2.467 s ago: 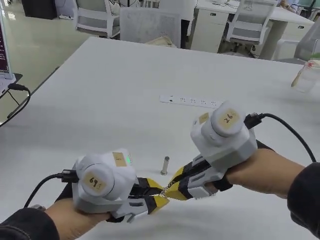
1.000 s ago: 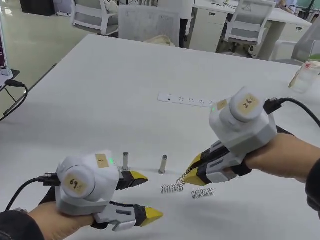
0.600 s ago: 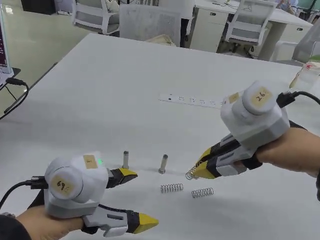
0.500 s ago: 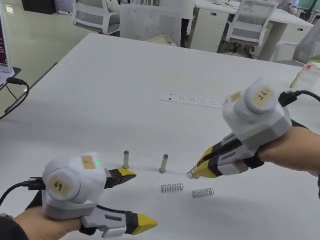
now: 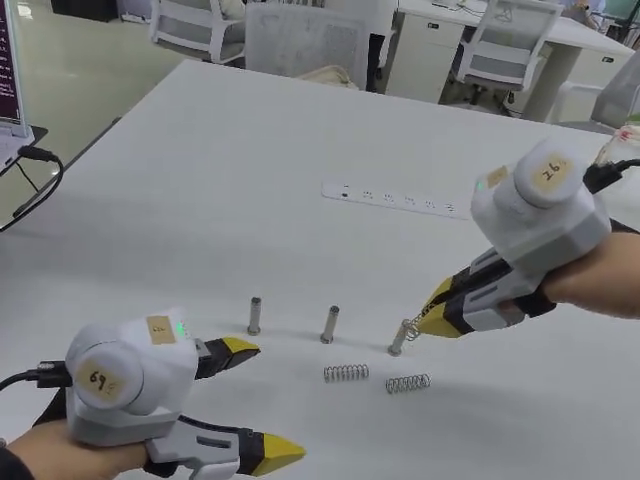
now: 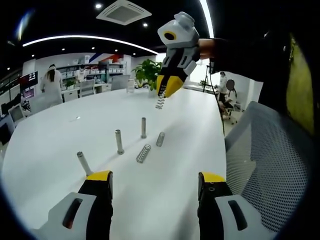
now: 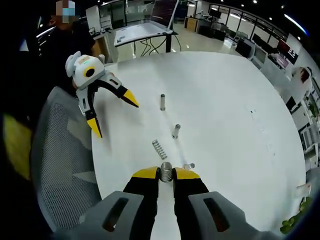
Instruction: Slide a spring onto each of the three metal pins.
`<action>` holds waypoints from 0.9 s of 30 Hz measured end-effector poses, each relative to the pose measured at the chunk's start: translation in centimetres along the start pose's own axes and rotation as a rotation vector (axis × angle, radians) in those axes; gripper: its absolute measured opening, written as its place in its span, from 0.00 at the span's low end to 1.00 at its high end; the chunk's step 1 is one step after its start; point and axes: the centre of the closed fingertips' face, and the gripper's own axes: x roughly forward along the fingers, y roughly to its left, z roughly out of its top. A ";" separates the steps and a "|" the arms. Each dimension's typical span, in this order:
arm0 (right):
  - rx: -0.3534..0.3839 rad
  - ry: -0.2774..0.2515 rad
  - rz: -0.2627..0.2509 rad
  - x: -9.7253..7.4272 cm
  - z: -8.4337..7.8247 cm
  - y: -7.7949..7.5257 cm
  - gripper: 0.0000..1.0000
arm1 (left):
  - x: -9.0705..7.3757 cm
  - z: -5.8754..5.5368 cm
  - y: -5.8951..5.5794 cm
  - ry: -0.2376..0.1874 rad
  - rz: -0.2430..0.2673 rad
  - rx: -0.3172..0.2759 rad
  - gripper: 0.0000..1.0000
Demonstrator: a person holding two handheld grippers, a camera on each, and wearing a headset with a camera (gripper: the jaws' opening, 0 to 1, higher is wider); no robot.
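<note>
Spring (image 5: 410, 327) is pinched at its upper end between the closed tips of the right gripper (image 5: 428, 322). Its long axis tilts down toward the top of the rightmost pin (image 5: 397, 340), close to the table's (image 5: 300, 200) near edge. In the left gripper view its free end hangs just above and beside that pin, not yet over it. Loose springs (image 5: 346, 373) lie just nearer than the row of pins. The left gripper (image 5: 275, 400), jaws apart and empty, is the farther one.
</note>
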 end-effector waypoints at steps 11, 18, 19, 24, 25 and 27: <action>0.003 0.030 -0.016 0.8 -0.3 -2.0 0.08 | -0.2 -0.3 0.3 -0.001 0.011 -0.011 0.66; 0.003 0.054 -0.024 1.5 -0.5 -3.4 0.08 | -0.3 -0.4 0.4 0.005 0.015 -0.009 0.66; 0.006 0.060 -0.023 1.6 -0.6 -3.5 0.08 | -0.3 -0.4 0.4 0.005 0.015 -0.010 0.66; 0.008 0.072 -0.016 2.0 -0.8 -3.8 0.08 | -0.4 -0.4 0.6 0.004 0.018 -0.011 0.65; 0.010 0.076 -0.013 2.1 -0.8 -3.9 0.08 | -0.4 -0.4 0.6 0.005 0.018 -0.011 0.65; 0.009 0.083 -0.006 2.4 -0.8 -4.1 0.08 | -0.4 -0.4 0.6 0.004 0.018 -0.010 0.65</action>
